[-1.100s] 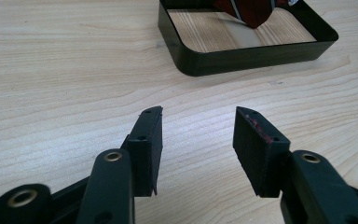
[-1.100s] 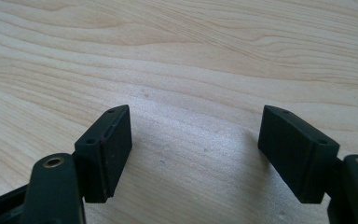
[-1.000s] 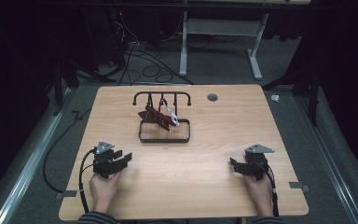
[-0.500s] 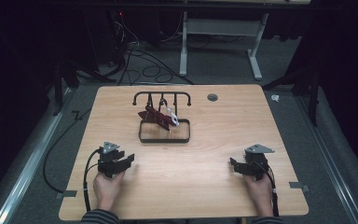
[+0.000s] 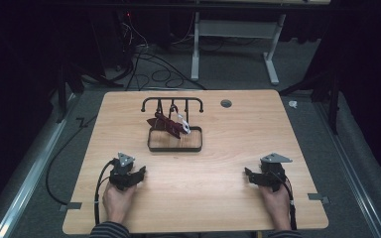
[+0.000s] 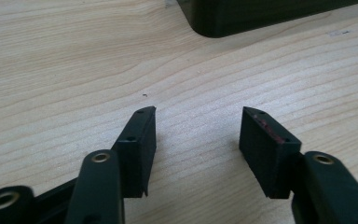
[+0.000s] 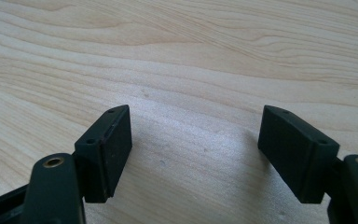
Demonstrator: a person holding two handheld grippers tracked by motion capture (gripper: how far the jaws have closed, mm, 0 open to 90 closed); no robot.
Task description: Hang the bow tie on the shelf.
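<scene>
Table (image 5: 218, 198) of pale wood, dark room, cables on floor, both claws (image 6: 196, 135) (image 7: 193, 140) wide, empty.

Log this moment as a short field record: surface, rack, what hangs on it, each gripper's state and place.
surface: light wooden table
rack: black metal stand with hooks over a shallow tray, at the table's middle, toward the far edge
on rack: dark red cloth item with a white tag, hanging down to the tray
left gripper: jaws open, nothing between them, low over the table near the front left
right gripper: jaws open, nothing between them, near the front right
table hole: small dark round grommet, far right of the stand
</scene>
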